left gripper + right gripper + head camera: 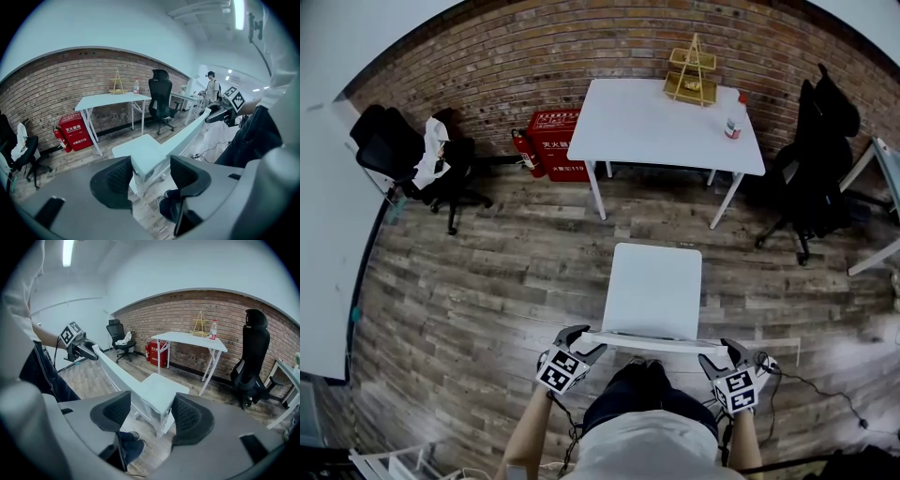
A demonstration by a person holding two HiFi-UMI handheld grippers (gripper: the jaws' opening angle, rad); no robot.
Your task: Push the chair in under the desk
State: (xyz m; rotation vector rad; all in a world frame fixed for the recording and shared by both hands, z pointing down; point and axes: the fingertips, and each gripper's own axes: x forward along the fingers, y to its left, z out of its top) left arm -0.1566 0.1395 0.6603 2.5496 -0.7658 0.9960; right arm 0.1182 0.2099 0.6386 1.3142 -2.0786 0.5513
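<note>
A white chair [653, 286] stands on the wood floor with its seat facing the white desk [647, 127] by the brick wall, a stretch of floor between them. I stand behind its backrest [647, 341]. My left gripper [579, 339] is at the backrest's left end, my right gripper [724, 354] at its right end. In the left gripper view the backrest's end [145, 161] sits between the wide-set jaws of the left gripper [151, 176]; no pad is seen pressing. The right gripper [151, 413] likewise straddles the other end [159, 397], jaws wide.
On the desk are a gold wire rack [692, 75] and a bottle [734, 120]. A red fire-extinguisher box [553, 141] sits left of the desk. Black office chairs stand at left [403, 155] and right [816, 159]. A cable [816, 394] trails on the floor at right.
</note>
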